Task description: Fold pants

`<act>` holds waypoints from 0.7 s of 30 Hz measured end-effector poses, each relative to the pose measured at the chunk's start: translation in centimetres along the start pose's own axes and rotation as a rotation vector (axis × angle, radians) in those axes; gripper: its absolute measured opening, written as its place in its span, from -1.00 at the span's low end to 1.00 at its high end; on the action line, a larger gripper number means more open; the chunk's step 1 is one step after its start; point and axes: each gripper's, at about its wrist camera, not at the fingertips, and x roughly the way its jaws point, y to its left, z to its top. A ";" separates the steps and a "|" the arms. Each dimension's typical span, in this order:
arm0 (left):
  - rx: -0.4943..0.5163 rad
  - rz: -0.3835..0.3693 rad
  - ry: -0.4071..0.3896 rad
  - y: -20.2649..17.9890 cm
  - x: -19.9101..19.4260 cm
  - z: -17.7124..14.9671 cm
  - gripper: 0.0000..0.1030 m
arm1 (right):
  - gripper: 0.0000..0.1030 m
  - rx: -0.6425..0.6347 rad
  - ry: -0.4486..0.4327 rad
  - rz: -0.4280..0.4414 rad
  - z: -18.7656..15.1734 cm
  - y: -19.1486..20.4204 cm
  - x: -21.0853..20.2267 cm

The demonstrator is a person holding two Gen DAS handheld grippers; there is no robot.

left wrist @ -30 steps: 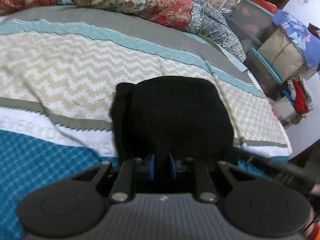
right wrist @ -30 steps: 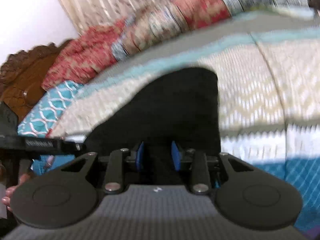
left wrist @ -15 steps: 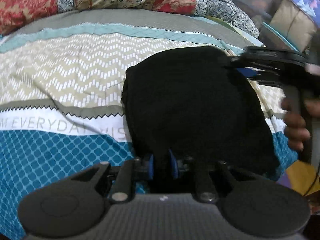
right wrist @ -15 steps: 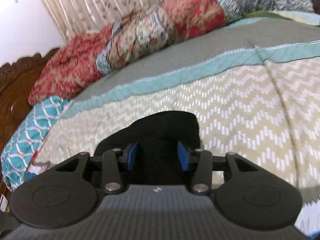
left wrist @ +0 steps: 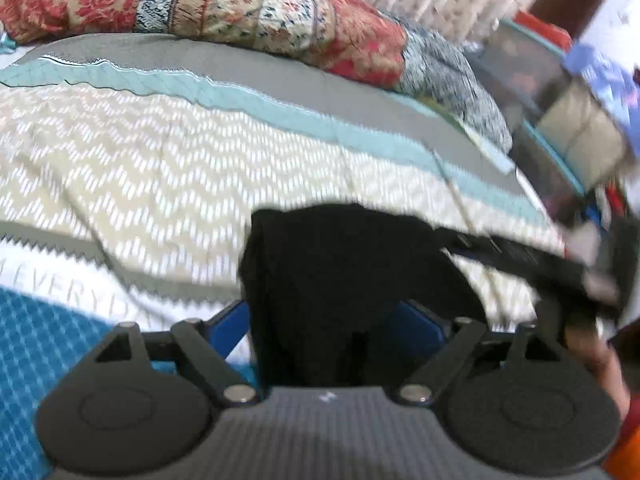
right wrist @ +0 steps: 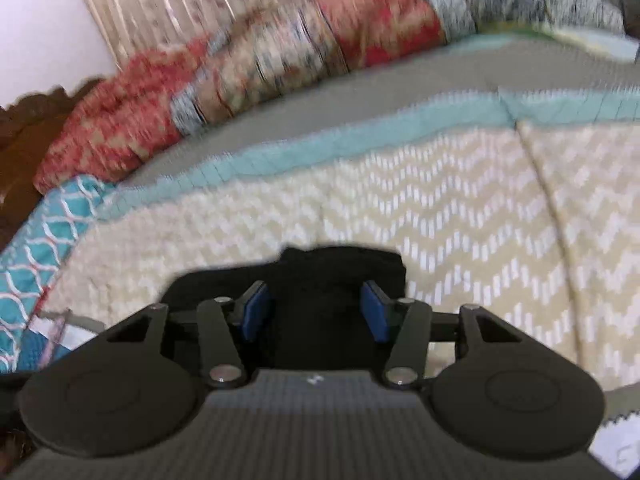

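Note:
The black pants [left wrist: 344, 276] lie folded into a compact bundle on the patterned bedspread [left wrist: 168, 168]. My left gripper [left wrist: 326, 326] is open, its blue pads spread wide on either side of the bundle's near edge. My right gripper [right wrist: 314, 310] is open too, with its blue pads apart over the far part of the pants [right wrist: 344, 272]. In the left wrist view the right gripper [left wrist: 532, 264] reaches in from the right, held by a hand, at the bundle's right edge. Both views are blurred.
A rolled red and floral quilt [left wrist: 224, 12] lies along the back of the bed. Storage boxes and clutter [left wrist: 568, 120] stand off the bed's right side. A wooden headboard [right wrist: 24, 132] and a teal pillow [right wrist: 36, 240] are at the left.
My left gripper has opened and let go of the pants. My right gripper has opened wider. The bundle now lies flat on the bed.

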 end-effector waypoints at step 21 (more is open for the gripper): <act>0.060 0.170 0.031 -0.4 6.9 0.6 -0.49 | 0.10 -0.285 0.057 -0.025 -4.4 5.3 1.6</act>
